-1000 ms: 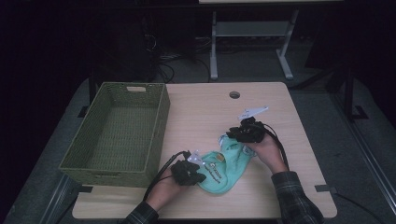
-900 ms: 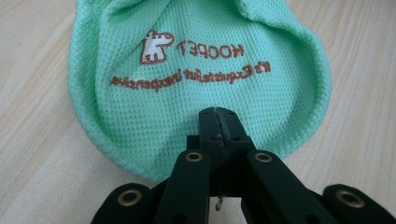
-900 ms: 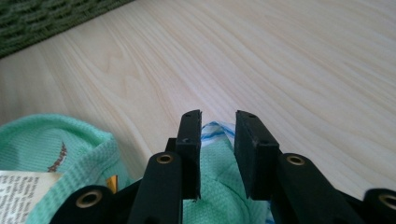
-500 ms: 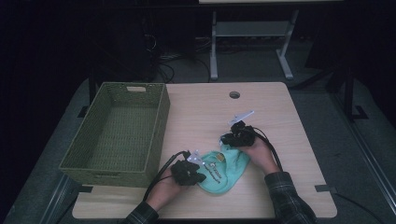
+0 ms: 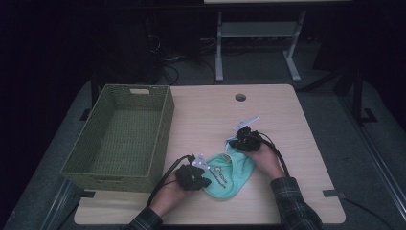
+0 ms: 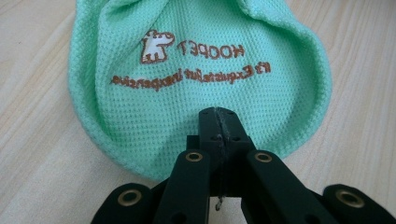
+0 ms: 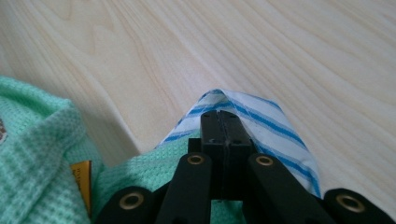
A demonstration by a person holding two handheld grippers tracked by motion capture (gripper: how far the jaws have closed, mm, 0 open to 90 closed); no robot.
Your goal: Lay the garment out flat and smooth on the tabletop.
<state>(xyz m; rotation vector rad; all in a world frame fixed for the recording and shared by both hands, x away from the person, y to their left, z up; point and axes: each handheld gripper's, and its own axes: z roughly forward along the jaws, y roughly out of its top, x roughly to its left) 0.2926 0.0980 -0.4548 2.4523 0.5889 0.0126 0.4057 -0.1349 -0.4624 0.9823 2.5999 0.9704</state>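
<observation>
Green cloth (image 5: 229, 173): right tongs (image 5: 235, 142) just clamped shut.

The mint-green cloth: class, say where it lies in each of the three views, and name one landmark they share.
High view: the mint-green cloth lies near the table's front edge, between both grippers.
Left gripper view: it fills the upper middle, printed side up.
Right gripper view: lower left, with a blue-striped lining.
Shared landmark: the light wooden table.
</observation>
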